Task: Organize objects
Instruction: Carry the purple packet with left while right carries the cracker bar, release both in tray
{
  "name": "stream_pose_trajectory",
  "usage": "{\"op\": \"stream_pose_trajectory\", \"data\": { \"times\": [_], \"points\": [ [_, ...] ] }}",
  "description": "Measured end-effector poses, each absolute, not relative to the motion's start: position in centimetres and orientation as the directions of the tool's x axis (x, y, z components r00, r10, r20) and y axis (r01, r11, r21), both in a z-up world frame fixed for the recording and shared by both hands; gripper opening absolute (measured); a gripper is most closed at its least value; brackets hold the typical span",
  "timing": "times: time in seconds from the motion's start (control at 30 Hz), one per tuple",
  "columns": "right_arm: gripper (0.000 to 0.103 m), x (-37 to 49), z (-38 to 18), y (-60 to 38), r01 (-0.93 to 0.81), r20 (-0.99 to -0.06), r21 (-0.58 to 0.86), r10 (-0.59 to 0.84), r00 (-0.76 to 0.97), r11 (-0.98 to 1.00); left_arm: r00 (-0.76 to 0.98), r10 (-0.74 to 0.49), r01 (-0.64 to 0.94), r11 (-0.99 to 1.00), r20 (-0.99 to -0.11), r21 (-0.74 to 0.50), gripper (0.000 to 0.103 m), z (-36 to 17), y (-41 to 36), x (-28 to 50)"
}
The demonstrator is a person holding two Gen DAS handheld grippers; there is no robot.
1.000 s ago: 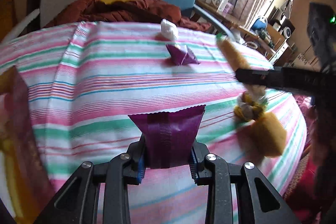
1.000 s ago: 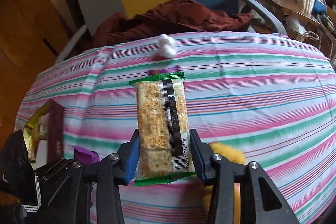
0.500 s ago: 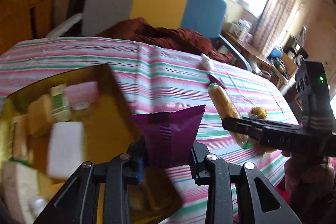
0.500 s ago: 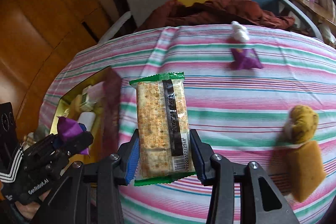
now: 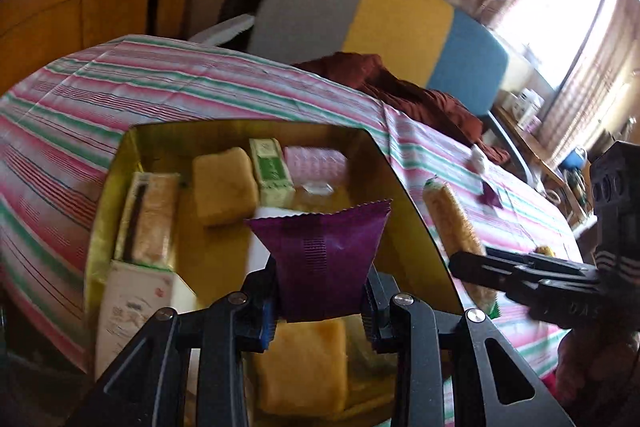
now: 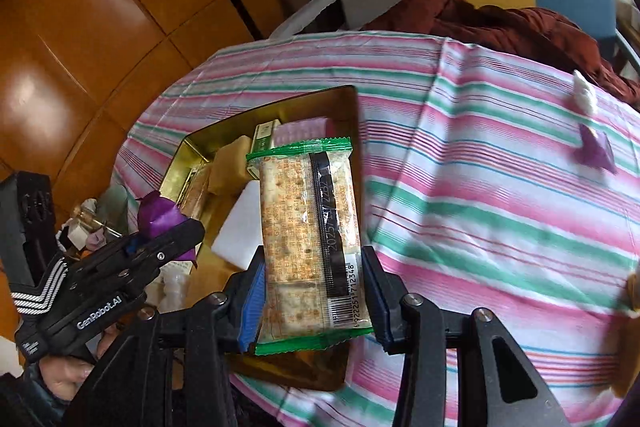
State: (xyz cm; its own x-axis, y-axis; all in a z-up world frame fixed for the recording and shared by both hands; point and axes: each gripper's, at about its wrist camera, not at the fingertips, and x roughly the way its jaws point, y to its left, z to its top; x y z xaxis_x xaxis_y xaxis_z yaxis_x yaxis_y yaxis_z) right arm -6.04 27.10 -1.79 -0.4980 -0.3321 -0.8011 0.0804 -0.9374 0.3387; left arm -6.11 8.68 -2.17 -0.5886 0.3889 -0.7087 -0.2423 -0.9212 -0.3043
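My left gripper (image 5: 320, 301) is shut on a purple snack packet (image 5: 324, 259) and hangs over the gold tin box (image 5: 120, 163), which holds several wrapped snacks. In the right wrist view that same left gripper (image 6: 160, 239) sits at the left with the purple packet (image 6: 160, 217) poking out. My right gripper (image 6: 312, 299) is shut on a green-edged cracker packet (image 6: 308, 239), held over the right part of the gold box (image 6: 180, 155). Seen from the left wrist, the right gripper (image 5: 472, 265) comes in from the right with the cracker packet (image 5: 452, 223) edge-on.
On the striped tablecloth (image 6: 480, 187) to the right lie another purple packet (image 6: 596, 151), a white wrapped sweet (image 6: 584, 97) and a yellow snack (image 6: 632, 291) at the edge. A chair with a brown garment (image 6: 500, 23) stands behind the table. A person's hand (image 6: 68, 375) holds the left gripper.
Both grippers have swung left across the table with their packets still held, from over the bare cloth to over the gold box. The loose snacks have slid off to the right of view.
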Motion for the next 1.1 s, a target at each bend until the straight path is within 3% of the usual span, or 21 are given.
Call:
{"op": "stream_pose_trajectory", "data": {
  "times": [0.07,0.13,0.17,0.2,0.47,0.67,1.1],
  "points": [
    [0.048,-7.5,-1.5,26.5,0.066,-0.787,0.347,-0.329,-0.522,-0.935,-0.615,0.366,-0.228,-0.93,-0.698,-0.287,0.037,-1.8,8.3,-7.2],
    [0.063,-8.3,-1.1,26.3,0.044,-0.779,0.336,-0.304,-0.548,-0.941,-0.623,0.357,-0.207,-0.933,-0.696,-0.294,0.056,-1.6,7.7,-8.0],
    [0.075,-8.5,-1.0,26.2,0.03,-0.78,0.32,-0.282,-0.559,-0.947,-0.634,0.35,-0.192,-0.935,-0.689,-0.298,0.061,-1.4,7.4,-8.2],
    [0.077,-8.6,-0.9,26.1,0.028,-0.779,0.317,-0.278,-0.563,-0.948,-0.647,0.34,-0.18,-0.938,-0.683,-0.296,0.064,-1.3,7.0,-8.3],
    [0.084,-6.2,-2.8,26.1,0.026,-0.813,0.279,-0.251,-0.526,-0.96,-0.641,0.288,-0.158,-0.957,-0.711,-0.245,0.067,-2.2,6.0,-6.7],
    [0.085,-4.5,-3.5,25.7,0.021,-0.818,0.245,-0.219,-0.532,-0.969,-0.671,0.23,-0.168,-0.973,-0.705,-0.157,0.071,-1.7,6.8,-4.5],
    [0.085,-2.4,-3.3,24.7,-0.002,-0.803,0.144,-0.116,-0.584,-0.99,-0.692,0.204,-0.19,-0.977,-0.693,-0.097,0.072,-1.2,7.9,-2.6]
  ]
}}
